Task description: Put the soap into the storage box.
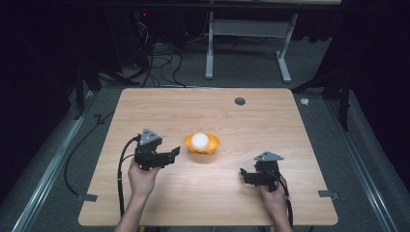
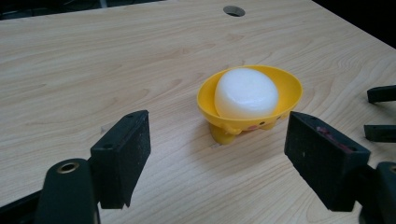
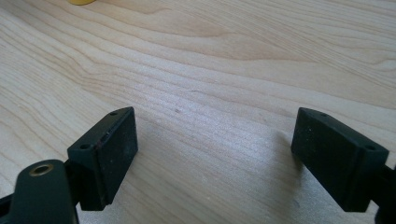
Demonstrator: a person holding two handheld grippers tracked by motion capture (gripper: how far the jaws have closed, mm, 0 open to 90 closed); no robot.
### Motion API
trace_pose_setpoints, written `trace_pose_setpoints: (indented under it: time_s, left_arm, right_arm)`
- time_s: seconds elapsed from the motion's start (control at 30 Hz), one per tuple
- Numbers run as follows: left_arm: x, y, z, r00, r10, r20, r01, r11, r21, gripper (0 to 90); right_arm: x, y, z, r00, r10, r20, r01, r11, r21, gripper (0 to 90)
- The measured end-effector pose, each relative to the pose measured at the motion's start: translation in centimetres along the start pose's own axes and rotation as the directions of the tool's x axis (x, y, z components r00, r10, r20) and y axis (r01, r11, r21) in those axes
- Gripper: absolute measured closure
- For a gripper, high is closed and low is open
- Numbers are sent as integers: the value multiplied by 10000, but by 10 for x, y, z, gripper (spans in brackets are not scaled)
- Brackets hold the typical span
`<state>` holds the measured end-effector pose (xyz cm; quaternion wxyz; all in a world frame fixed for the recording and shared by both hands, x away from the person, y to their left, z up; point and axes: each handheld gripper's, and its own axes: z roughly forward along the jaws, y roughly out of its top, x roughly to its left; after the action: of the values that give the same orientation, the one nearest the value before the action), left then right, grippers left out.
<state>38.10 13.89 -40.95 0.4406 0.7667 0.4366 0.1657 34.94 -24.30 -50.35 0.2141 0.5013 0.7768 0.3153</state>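
High view has the wooden tabletop with a yellow bowl near center, white ball sitting inside it. Left tool at the bowl's 9 o'clock and right tool around its 4 o'clock are both spread wide, gripping nothing.

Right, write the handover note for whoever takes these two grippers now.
Left gripper: open, holding nothing, aimed at the yellow bowl and short of it.
Right gripper: open, holding nothing, low over bare table, right of the bowl.
White round object sits inside the bowl, mid-table.
Done: nothing grasped yet, as far as can be seen.
Left: probably close in with the left gripper on the bowl or its contents.
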Motion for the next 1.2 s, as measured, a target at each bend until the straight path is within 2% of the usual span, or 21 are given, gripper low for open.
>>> trace_pose_setpoints:
  time_s: [0.6,1.2]
  left_arm:
    - [5,-15,-16,9989,-342,-310,335,9992,-234,231]
    - [11,-31,-24,9967,-658,-476,650,9977,-182,231]
  right_arm:
    - [0,0,0,10000,3,-1,-3,10000,1,152]
    - [0,0,0,10000,10,-2,-10,10000,6,152]
